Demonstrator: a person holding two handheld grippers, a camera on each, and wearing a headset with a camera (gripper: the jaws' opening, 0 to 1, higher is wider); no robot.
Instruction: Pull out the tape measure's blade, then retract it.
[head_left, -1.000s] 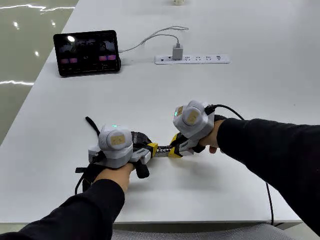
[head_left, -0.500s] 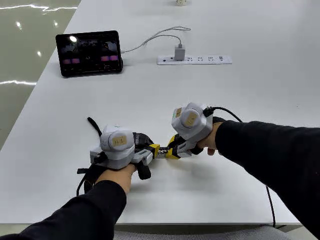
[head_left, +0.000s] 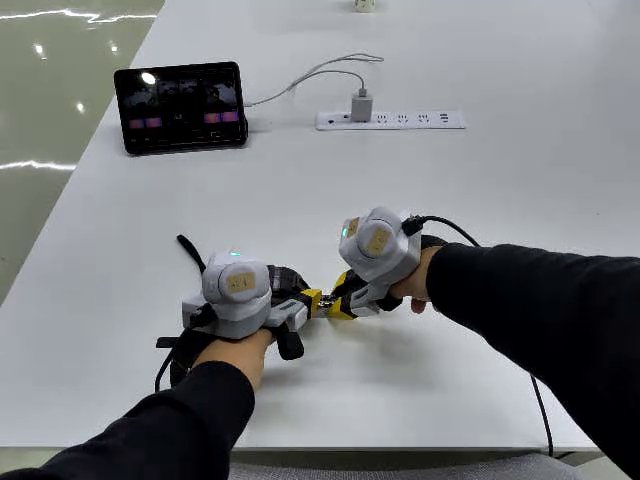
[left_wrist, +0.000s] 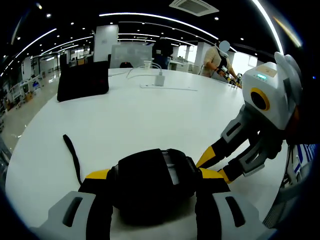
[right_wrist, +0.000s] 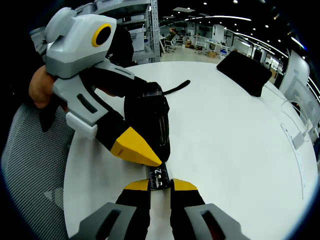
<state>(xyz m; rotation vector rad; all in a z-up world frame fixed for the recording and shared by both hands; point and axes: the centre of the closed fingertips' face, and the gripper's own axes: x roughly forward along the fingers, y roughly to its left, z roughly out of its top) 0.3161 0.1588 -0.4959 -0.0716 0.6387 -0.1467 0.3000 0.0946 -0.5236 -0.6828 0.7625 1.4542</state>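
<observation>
A black tape measure rests on the white table, and my left gripper is shut on its case. In the left gripper view the case sits between the yellow-tipped fingers, and its black strap trails off to the left. A short piece of blade, marked 2, sticks out of the case. My right gripper is shut on the end of the blade. The two grippers nearly touch, the right gripper just right of the left one.
At the far left of the table a dark tablet stands propped up. A white power strip with a charger and its cable lies behind it. The table's near edge runs just below my arms. People stand far off in the room.
My right gripper has moved left towards the left one, and the exposed blade between them has grown shorter. The left gripper has kept the case on the table.
</observation>
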